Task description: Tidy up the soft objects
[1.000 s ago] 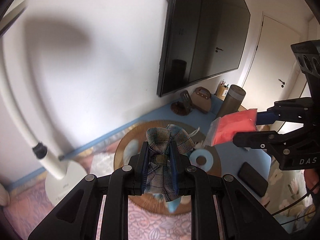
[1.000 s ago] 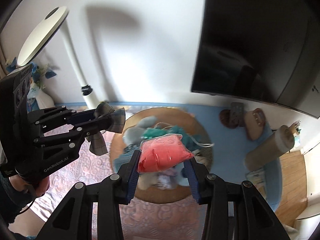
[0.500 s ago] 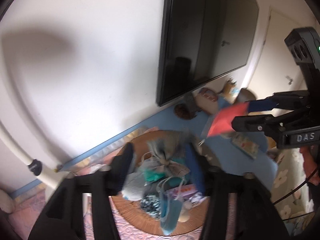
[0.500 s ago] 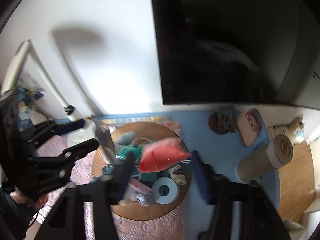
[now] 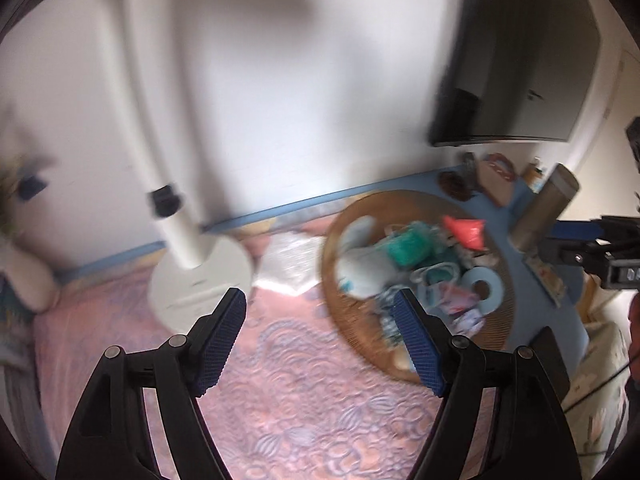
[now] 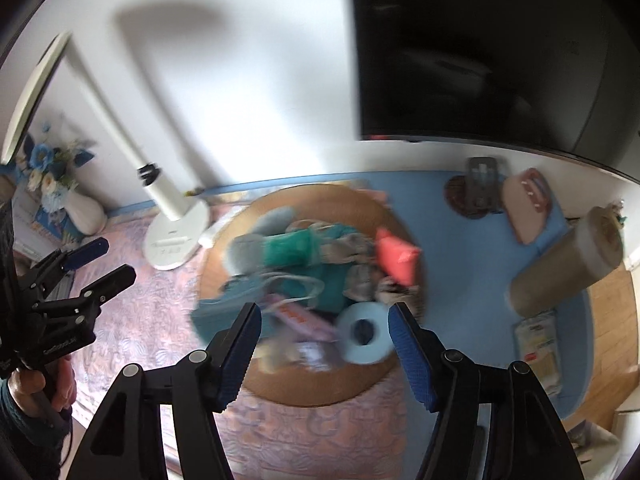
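Observation:
A round woven tray [image 5: 348, 340] [image 6: 320, 392] holds a blurred pile of soft things. Among them are a red pouch [image 5: 466, 230] [image 6: 398, 256], a teal pouch [image 5: 402, 250] [image 6: 290, 248] and a grey plush [image 5: 360, 264]. A blue tape roll [image 6: 364, 332] lies with them. My left gripper [image 5: 318, 298] hangs above the pink cloth left of the tray, and its jaws are opening with nothing between them. Over the tray's near side, my right gripper [image 6: 324, 310] stands open and empty. The right wrist view also shows the left gripper [image 6: 108, 260] at the far left, held by a hand.
A white lamp base [image 5: 200, 280] [image 6: 176, 240] stands just left of the tray. A black screen [image 6: 480, 48] hangs on the wall behind. On the blue table [image 6: 460, 248], to the right, lie a tan cylinder [image 6: 568, 260] and small items. A flower vase [image 6: 84, 212] stands far left.
Both grippers have opened. The plaid pouch left my left gripper and the red pouch left my right one; the red pouch now lies in the tray. My left gripper swung away to the left.

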The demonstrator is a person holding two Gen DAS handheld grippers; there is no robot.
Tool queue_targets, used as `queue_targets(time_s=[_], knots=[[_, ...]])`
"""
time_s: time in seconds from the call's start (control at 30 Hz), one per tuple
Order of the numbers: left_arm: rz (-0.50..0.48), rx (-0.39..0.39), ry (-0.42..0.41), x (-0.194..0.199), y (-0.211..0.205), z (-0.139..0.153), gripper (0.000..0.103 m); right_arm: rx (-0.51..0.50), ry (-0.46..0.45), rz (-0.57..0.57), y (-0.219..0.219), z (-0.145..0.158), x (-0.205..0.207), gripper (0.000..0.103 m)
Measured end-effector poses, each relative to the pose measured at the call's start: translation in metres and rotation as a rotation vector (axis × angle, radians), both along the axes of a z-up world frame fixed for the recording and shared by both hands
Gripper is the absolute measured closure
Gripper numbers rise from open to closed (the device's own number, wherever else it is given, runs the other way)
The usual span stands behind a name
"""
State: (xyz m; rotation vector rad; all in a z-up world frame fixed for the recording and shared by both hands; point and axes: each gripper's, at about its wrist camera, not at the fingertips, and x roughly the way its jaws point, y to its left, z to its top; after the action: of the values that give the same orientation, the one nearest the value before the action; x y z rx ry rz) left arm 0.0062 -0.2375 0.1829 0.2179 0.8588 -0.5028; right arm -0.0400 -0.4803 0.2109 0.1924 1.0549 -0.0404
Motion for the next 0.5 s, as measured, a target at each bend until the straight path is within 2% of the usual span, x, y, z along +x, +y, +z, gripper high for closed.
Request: queue_targets(time_s=[0.17, 0.23, 0.5], knots=[[0.116, 0.054, 0.0, -0.008, 0.044, 0.007, 0.028, -0.006, -0.029, 0.095, 0.075, 0.004, 0.005, 0.035], [0.17, 0.067, 0.019, -0.014, 0.065, 0.007, 0.028, -0.008, -0.043, 0.136, 0.107, 0.003, 0.004, 0.022], [0.267, 0.055, 0.046, -0.029, 0.137, 0.002, 0.028, 0.009, -0.015, 0.192, 0.2, -0.021, 0.002, 0.021]])
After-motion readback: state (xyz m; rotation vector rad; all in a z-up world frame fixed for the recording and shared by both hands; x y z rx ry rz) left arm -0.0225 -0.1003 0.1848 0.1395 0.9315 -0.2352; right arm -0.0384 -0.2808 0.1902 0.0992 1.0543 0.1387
